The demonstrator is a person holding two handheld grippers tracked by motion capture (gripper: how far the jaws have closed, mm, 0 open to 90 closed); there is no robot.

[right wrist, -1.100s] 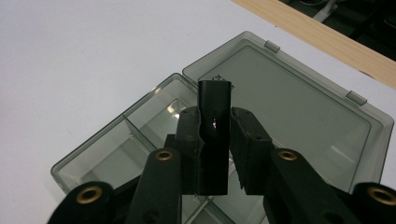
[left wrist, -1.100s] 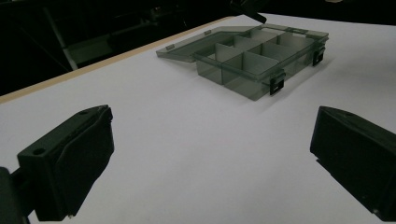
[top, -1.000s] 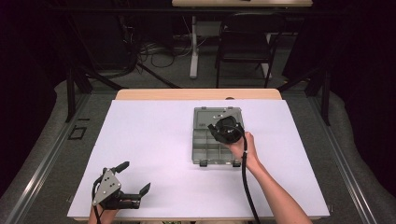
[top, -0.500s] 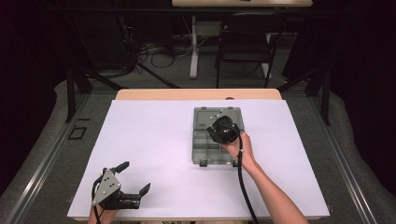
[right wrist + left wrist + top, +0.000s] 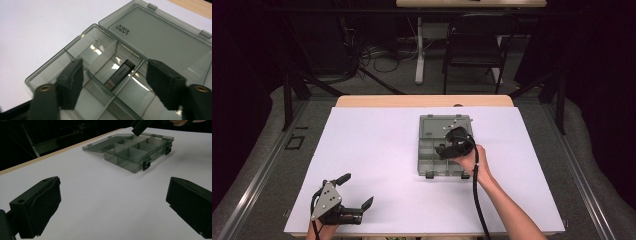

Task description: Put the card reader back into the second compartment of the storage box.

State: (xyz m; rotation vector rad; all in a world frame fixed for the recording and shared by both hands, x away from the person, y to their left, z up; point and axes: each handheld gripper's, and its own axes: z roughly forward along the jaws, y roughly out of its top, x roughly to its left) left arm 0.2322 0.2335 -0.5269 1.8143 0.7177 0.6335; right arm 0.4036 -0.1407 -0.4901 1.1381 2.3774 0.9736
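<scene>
In a middle compartment of the open organizer box [image 5: 82,62], a small USB flash drive [image 5: 119,74] lies flat on the floor of the cell, its metal plug end toward the camera and one long side close to a divider wall; it rests free, touched by neither jaw. The right gripper [image 5: 113,80] hangs just above the box, its jaws having just been opening and now standing wide on either side of the drive, nothing pressed between them. The box is smoky translucent plastic with its lid [image 5: 160,37] folded back flat on the desk [image 5: 377,150], and two black latches show on its near wall in the left gripper view. In the high view the box [image 5: 428,160] sits right of the desk's centre, with the right gripper [image 5: 451,145] over it. The left gripper [image 5: 354,192] rests well apart at the near left corner of the white desk, jaws spread wide and empty.
</scene>
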